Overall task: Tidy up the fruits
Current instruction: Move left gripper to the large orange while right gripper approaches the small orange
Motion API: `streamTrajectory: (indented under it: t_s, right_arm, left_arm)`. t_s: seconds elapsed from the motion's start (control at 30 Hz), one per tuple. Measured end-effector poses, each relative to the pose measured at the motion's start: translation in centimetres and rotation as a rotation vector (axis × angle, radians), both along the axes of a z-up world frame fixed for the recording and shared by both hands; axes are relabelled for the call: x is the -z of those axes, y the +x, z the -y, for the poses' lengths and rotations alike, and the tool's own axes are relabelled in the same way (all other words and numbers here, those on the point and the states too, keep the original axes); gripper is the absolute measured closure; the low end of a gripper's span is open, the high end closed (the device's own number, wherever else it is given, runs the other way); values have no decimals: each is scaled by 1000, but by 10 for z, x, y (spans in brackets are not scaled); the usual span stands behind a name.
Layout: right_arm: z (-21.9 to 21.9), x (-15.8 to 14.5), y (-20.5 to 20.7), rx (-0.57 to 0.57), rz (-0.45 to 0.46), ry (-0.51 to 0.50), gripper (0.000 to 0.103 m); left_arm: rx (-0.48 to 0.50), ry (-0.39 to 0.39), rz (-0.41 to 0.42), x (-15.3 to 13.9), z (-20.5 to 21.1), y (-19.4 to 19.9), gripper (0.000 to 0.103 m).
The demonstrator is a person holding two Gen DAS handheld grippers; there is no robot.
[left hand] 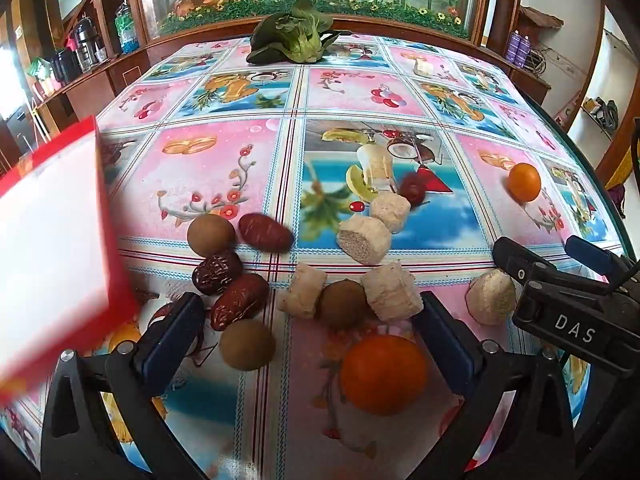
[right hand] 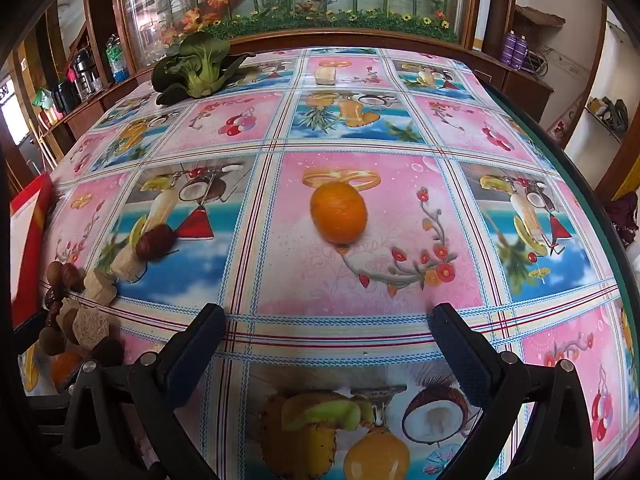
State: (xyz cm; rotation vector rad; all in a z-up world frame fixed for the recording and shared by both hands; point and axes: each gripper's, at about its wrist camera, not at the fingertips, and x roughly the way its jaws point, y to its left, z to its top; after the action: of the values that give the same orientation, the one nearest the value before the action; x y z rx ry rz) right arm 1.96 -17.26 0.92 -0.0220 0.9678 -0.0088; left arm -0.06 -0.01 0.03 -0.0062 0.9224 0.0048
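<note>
The orange (right hand: 338,213) lay alone on the table (right hand: 400,328), well apart from the pile of dates (left hand: 240,300) and longans (left hand: 247,344). It looked firm, round and likely to roll, so a hold across its middle seemed best. The right gripper (right hand: 326,332) pointed at it, jaws wide and empty. The left gripper (left hand: 308,328) hovered over the pile, jaws wide too.

Ahead of my right gripper (right hand: 326,344) the tablecloth (right hand: 400,288) is free up to the lone orange (right hand: 339,213), with open room on both its sides. My left gripper (left hand: 308,328) has little room: longans (left hand: 247,344), red dates (left hand: 239,301), pale cylinder pieces (left hand: 392,291) and a near orange (left hand: 383,374) crowd between its open fingers. The red box (left hand: 52,248) blocks the left side.
</note>
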Motion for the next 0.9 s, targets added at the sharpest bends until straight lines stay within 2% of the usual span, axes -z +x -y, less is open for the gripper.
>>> streamTrajectory:
  t_s: [0.03, 0.63, 0.7, 0.77, 0.9]
  right_arm:
    - [0, 0, -1, 0, 16, 7, 0]
    - [0, 0, 0, -2, 17, 9, 0]
    - [1, -1, -1, -26, 10, 13, 0]
    - [9, -4, -6, -60, -24, 47, 0]
    - [12, -22, -22, -57, -77, 110, 0]
  left_arm:
    - [0, -5, -18, 0, 0, 1, 0]
    - [0, -2, -22, 0, 0, 1, 0]
    - [14, -6, -47, 0, 1, 1, 0]
    - [60, -15, -115, -3, 0, 4, 0]
    - [74, -55, -109, -30, -9, -6, 0]
